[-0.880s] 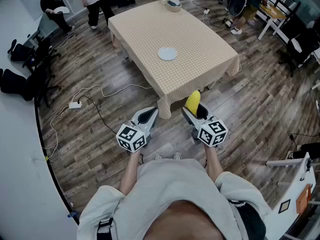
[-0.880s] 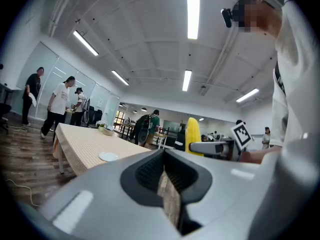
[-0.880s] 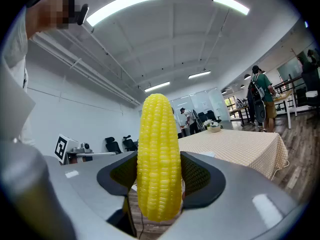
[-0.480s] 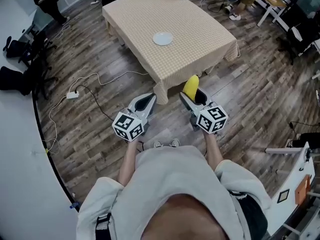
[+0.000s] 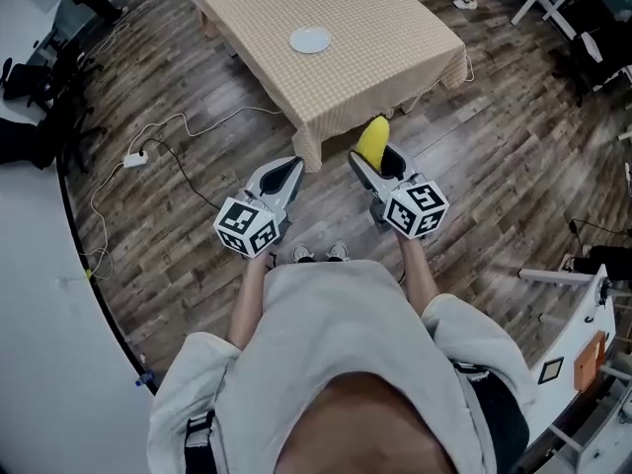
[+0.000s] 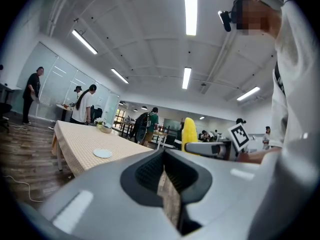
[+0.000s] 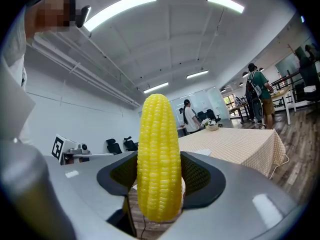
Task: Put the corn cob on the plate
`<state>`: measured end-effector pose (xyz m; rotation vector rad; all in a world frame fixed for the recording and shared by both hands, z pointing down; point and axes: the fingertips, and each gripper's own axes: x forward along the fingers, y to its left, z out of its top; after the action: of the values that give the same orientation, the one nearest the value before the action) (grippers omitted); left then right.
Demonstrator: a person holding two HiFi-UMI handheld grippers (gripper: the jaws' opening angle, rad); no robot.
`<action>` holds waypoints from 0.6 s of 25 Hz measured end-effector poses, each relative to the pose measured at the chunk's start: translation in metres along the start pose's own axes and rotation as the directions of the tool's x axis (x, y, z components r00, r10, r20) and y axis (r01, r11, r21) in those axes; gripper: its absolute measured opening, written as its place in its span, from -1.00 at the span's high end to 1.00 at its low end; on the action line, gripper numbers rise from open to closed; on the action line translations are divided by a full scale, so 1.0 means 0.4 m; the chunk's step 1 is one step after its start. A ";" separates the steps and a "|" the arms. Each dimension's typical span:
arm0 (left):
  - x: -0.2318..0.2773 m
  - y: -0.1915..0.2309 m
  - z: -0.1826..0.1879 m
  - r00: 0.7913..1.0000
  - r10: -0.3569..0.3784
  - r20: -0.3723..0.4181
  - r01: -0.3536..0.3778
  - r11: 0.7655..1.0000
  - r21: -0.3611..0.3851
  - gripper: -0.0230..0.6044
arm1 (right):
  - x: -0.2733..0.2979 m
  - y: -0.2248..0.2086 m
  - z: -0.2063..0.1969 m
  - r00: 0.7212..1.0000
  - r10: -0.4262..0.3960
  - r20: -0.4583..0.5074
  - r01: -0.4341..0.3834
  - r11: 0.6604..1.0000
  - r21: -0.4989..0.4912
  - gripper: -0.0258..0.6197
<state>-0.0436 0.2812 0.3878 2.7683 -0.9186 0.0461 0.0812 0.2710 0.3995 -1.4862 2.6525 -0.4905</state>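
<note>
A white power strip (image 5: 134,158) lies on the wood floor (image 5: 168,235) at the left. The left tool (image 5: 280,174) has its jaws almost pressed together and holds nothing. Beside it, the right tool (image 5: 373,161) squeezes the yellow corn cob (image 5: 372,138), which stands up between its jaws. Both tools are over open floor, just short of the near corner of the desk (image 5: 395,38). The plate (image 5: 310,39) sits well in from the desk's edges, with bare cloth all around it.
</note>
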 end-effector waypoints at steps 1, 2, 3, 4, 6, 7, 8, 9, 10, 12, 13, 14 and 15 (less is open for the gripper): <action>0.004 -0.008 -0.004 1.000 0.000 -0.002 0.000 1.000 -0.002 0.90 | -0.005 -0.005 -0.003 1.000 0.001 -0.002 -0.001 1.000 0.004 0.11; 0.009 -0.016 -0.008 1.000 0.000 -0.004 0.000 1.000 -0.002 0.90 | -0.011 -0.010 -0.007 1.000 0.003 -0.003 -0.003 1.000 0.006 0.11; 0.015 -0.024 -0.010 1.000 0.000 -0.005 0.000 1.000 -0.001 0.90 | -0.018 -0.016 -0.009 1.000 0.005 -0.003 -0.005 1.000 0.007 0.11; 0.020 -0.031 -0.012 1.000 0.000 -0.005 0.000 1.000 0.000 0.90 | -0.023 -0.023 -0.009 1.000 0.006 -0.003 -0.006 1.000 0.007 0.11; 0.028 -0.039 -0.015 1.000 0.003 -0.007 -0.003 1.000 0.000 0.90 | -0.031 -0.032 -0.009 1.000 0.007 0.002 -0.007 1.000 0.008 0.11; 0.031 -0.042 -0.018 1.000 0.004 -0.009 -0.004 1.000 -0.002 0.90 | -0.036 -0.035 -0.009 1.000 0.008 0.005 -0.008 1.000 0.009 0.11; 0.034 -0.044 -0.021 1.000 0.006 -0.010 -0.006 1.000 -0.004 0.90 | -0.041 -0.039 -0.010 1.000 0.008 0.007 -0.008 1.000 0.007 0.11; 0.039 -0.046 -0.023 1.000 0.008 -0.011 -0.008 1.000 -0.006 0.90 | -0.045 -0.044 -0.009 1.000 0.009 0.007 -0.009 1.000 0.005 0.11; 0.045 -0.045 -0.023 1.000 0.010 -0.010 -0.010 1.000 -0.008 0.90 | -0.048 -0.051 -0.007 1.000 0.009 0.006 -0.009 1.000 0.004 0.12; 0.057 -0.040 -0.019 1.000 0.017 -0.006 -0.017 1.000 -0.011 0.90 | -0.046 -0.064 -0.002 1.000 0.011 0.003 -0.011 1.000 0.007 0.11; 0.063 -0.035 -0.016 1.000 0.020 -0.004 -0.020 1.000 -0.013 0.90 | -0.043 -0.070 0.000 1.000 0.013 0.002 -0.013 1.000 0.010 0.11; 0.069 -0.029 -0.015 1.000 0.022 -0.002 -0.023 1.000 -0.014 0.90 | -0.039 -0.076 0.001 1.000 0.016 0.000 -0.016 1.000 0.012 0.11; 0.075 -0.025 -0.016 1.000 0.025 0.000 -0.025 1.000 -0.016 0.90 | -0.035 -0.081 0.001 1.000 0.018 -0.002 -0.018 1.000 0.011 0.11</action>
<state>-0.0134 0.2727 0.3950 2.7421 -0.9497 0.0420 0.1153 0.2670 0.4074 -1.4588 2.6581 -0.5052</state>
